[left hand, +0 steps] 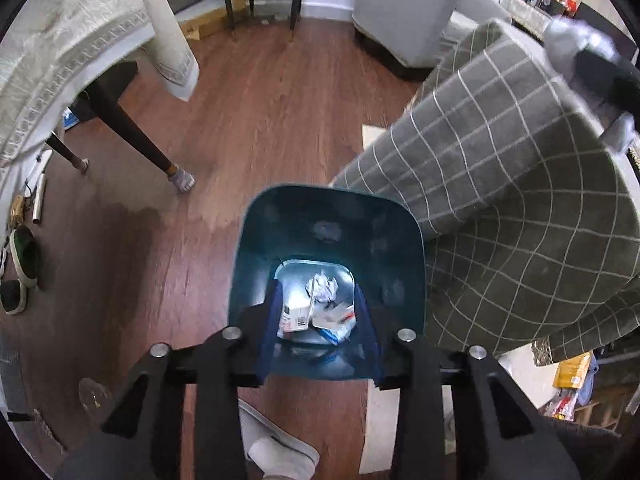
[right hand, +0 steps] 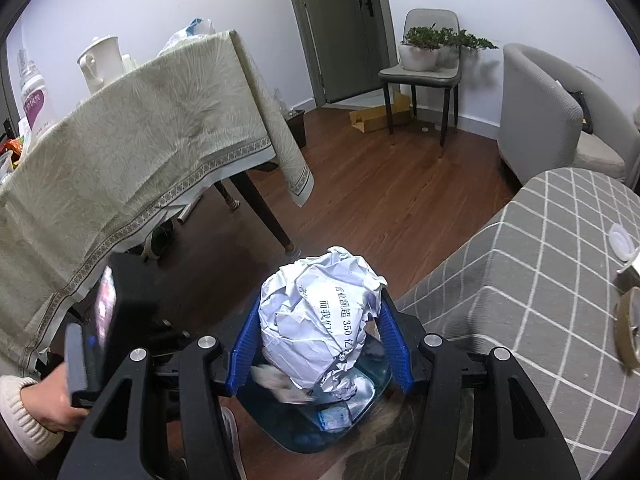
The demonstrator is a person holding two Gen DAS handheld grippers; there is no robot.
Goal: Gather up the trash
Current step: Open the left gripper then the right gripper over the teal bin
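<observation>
crumpled white printed paper ball (right hand: 320, 316), clamped in right gripper (right hand: 320, 320) jaws, over blue bin (right hand: 360, 412)

Teal bin (left hand: 328, 216), white printed paper ball (right hand: 320, 316), grey white-checked cover (left hand: 500, 184), blue fingers (right hand: 394, 336).

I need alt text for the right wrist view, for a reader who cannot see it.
The right gripper holds a crumpled ball of printed paper between its blue fingers, directly above a blue trash bin that already contains litter. A cloth-covered table stands left, and a grey checked sofa right.
</observation>
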